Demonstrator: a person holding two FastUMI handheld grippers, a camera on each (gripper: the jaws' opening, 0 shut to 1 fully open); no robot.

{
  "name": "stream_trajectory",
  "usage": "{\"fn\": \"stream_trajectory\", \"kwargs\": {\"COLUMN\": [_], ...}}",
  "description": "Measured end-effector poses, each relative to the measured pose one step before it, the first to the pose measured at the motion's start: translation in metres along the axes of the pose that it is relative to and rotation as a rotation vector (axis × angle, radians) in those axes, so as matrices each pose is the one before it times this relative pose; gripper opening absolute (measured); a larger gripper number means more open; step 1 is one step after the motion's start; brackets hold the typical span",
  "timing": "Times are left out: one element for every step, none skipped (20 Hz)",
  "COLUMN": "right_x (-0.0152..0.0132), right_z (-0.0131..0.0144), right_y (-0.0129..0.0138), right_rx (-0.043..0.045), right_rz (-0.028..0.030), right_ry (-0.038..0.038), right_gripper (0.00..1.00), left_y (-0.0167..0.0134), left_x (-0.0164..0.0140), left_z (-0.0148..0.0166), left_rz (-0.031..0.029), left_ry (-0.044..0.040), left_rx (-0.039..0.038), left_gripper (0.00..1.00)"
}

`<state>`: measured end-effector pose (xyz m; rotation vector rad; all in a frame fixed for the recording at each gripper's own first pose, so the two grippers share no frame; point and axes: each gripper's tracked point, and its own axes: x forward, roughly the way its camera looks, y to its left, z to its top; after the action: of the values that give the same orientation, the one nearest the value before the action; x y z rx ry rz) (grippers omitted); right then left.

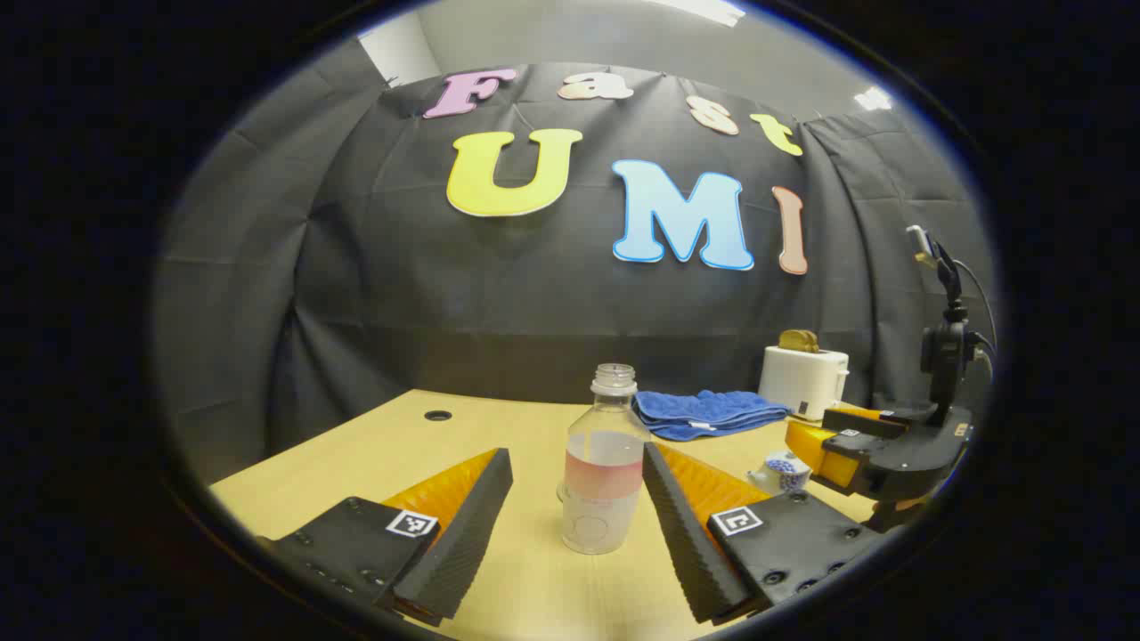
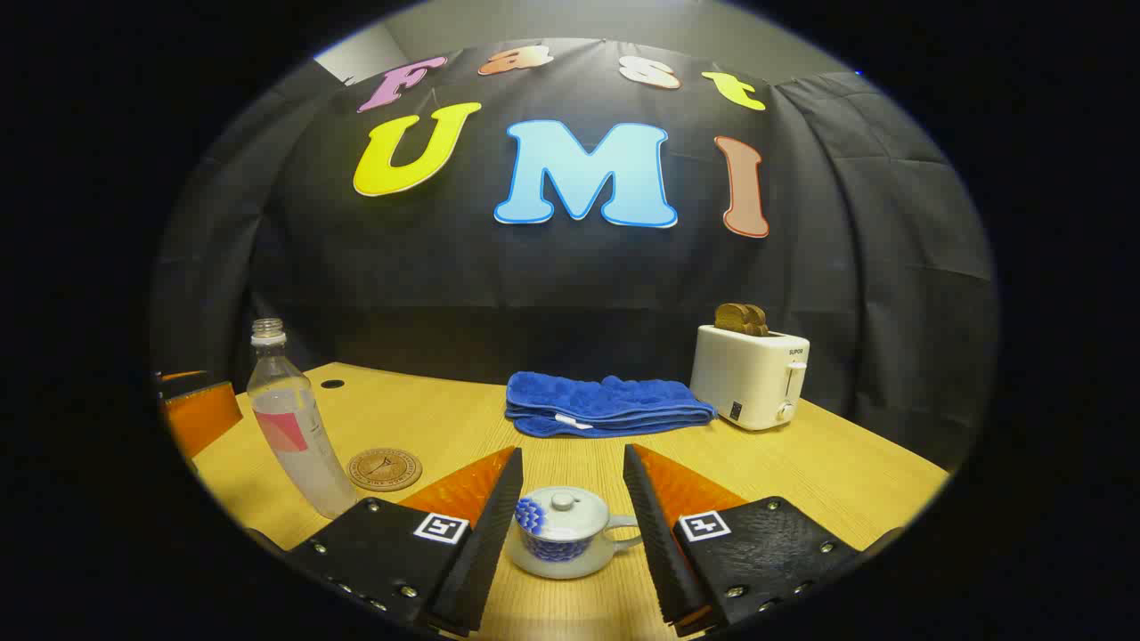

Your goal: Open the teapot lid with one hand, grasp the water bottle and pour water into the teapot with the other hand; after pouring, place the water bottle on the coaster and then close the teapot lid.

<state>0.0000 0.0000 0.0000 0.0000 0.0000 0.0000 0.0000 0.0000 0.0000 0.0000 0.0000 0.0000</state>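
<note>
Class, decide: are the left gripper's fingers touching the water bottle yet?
Apart. The left gripper view shows the left gripper open, with table visible between each of its fingers and the water bottle.

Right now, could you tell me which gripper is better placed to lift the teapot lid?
The right gripper: its open fingers already flank the teapot, whose lid is still on. The left gripper is open around the water bottle, so it suits pouring.
</note>
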Motion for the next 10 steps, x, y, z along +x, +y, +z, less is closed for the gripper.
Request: {"fn": "stream_trajectory", "kwargs": {"right_x": [0.00009, -0.00037, 0.00014, 0.00024, -0.00008, 0.00010, 0.00023, 0.00069, -0.00005, 0.00067], "right_z": [0.00149, -0.00013, 0.00138, -0.00105, 0.00049, -0.00032, 0.00040, -0.00046, 0.00053, -0.00092], "right_y": [-0.00060, -0.00036, 0.00024, 0.00028, 0.00040, 0.00027, 0.00026, 0.00022, -0.00036, -0.00020], "right_rx": [-0.00609, -0.00375, -0.00096, -0.00092, -0.00098, 0.00054, -0.00105, -0.00070, -0.00028, 0.00084], "right_rz": [-0.00267, -0.00049, 0.00089, 0.00057, 0.00075, 0.00080, 0.00028, -0.00011, -0.00225, -0.00002], "right_ry": [-0.00358, -0.00281, -0.00163, -0.00083, 0.00052, 0.00031, 0.00110, -0.00070, 0.00070, -0.00101], "right_gripper": [0.71, 0.71, 0.71, 0.71, 0.71, 0.71, 0.71, 0.71, 0.71, 0.71], "left_y": [-0.00092, 0.00027, 0.00026, -0.00001, 0.00013, -0.00033, -0.00026, 0.00105, 0.00024, -0.00038], "left_x": [0.00127, -0.00078, 0.00010, 0.00012, -0.00064, -0.00005, -0.00023, -0.00052, 0.00041, 0.00048], "left_z": [-0.00008, -0.00151, -0.00001, -0.00079, 0.00043, -0.00058, 0.00110, -0.00058, 0.00063, -0.00097], "left_rz": [-0.00155, 0.00002, 0.00077, 0.00018, -0.00010, 0.00025, -0.00041, 0.00070, -0.00073, 0.00064], "left_ry": [0.00284, 0.00206, 0.00189, 0.00048, -0.00105, -0.00034, -0.00008, -0.00010, 0.00070, 0.00070], "left_rx": [-0.00460, -0.00242, -0.00062, -0.00109, -0.00119, -0.00040, -0.00015, -0.00052, -0.00047, -0.00023], "left_gripper": [0.99, 0.99, 0.99, 0.99, 0.99, 0.99, 0.99, 0.99, 0.99, 0.99]}}
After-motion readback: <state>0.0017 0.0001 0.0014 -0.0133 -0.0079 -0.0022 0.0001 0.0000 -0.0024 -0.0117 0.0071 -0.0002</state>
